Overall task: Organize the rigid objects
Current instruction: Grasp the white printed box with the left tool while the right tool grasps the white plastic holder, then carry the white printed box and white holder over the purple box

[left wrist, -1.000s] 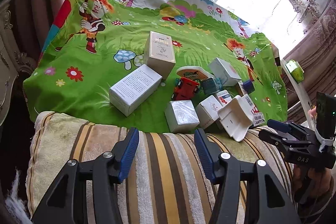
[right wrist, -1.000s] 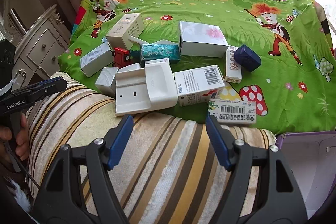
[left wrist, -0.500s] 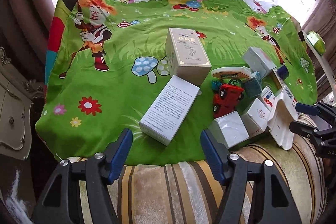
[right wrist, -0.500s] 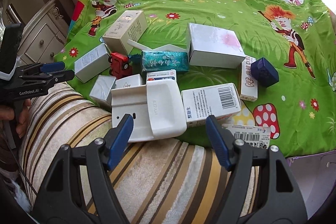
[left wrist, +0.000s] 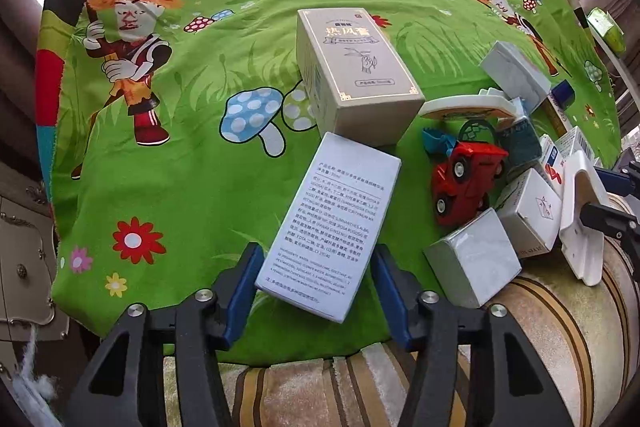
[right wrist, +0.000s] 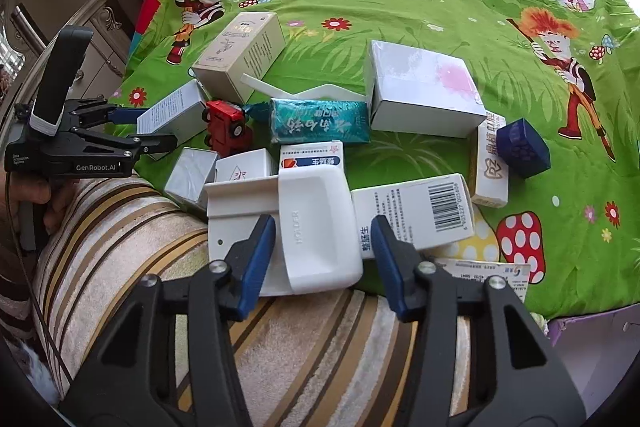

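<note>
Both tongs are closing: left tongs [left wrist: 314, 291] around the white box [left wrist: 332, 223], right tongs [right wrist: 324, 255] around the white holder [right wrist: 316, 227], pads not pressing yet; the box lying skewed, toward 1 o'clock, risks twisting out

White text-printed box [left wrist: 332, 227] lies flat at my 6 o'clock; white holder [right wrist: 312, 231] flat, among scattered cartons, red toy truck [left wrist: 464, 183] at 3.
</note>
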Tool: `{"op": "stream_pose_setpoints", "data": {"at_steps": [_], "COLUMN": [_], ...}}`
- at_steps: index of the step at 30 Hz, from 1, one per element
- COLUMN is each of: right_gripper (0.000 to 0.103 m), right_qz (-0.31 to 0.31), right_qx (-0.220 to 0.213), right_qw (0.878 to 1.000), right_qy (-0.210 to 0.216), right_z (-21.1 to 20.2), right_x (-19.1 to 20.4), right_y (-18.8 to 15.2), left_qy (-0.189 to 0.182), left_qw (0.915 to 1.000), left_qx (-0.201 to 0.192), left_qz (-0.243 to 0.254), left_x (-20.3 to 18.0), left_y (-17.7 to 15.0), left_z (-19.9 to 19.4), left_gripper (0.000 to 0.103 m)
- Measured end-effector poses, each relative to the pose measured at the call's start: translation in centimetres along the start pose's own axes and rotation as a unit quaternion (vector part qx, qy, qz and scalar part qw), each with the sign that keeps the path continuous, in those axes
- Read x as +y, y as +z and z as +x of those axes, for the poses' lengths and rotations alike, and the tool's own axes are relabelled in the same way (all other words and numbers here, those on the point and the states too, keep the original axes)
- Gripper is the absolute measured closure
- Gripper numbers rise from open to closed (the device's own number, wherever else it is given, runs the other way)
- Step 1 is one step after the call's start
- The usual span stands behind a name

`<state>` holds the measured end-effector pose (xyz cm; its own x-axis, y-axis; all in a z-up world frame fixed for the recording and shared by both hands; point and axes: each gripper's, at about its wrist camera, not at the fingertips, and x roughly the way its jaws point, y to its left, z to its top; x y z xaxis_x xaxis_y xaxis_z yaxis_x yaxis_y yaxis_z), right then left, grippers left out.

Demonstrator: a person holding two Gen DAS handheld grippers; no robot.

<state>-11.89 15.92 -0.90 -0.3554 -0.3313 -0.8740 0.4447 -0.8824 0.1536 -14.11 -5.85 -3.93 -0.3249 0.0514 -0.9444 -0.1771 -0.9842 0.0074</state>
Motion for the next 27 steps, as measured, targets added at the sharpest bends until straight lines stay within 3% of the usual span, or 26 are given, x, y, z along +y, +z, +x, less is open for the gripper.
{"op": "stream_pose_setpoints", "data": {"at_steps": [4,20,27], "right_gripper": [0.063,0.063,0.063], "right_qz": [-0.004,0.027,0.049], "right_qx": [-0.002,-0.057,-0.079], "right_qw": [1.000,0.998,0.995], "right_qy": [0.003,-0.012,-0.021], "right_z": [-0.1,-3.4,-5.6], "right_x": [0.0,-0.4,-1.3], "right_y": [-0.2,-1.8,-3.5], "left_qy": [-0.008,-0.010,-0.041], "left_qw": [0.9999,0.9953,0.9914], "left_qx": [-0.008,-0.077,-0.110], "left_qz": [0.002,-0.057,-0.057], "left_x": [-0.1,0.1,-2.7], "left_y": [-0.4,-4.5,-5.4], "left_z": [-0.6,-5.9,-8.3], "left_gripper": [0.058,0.061,0.061]}}
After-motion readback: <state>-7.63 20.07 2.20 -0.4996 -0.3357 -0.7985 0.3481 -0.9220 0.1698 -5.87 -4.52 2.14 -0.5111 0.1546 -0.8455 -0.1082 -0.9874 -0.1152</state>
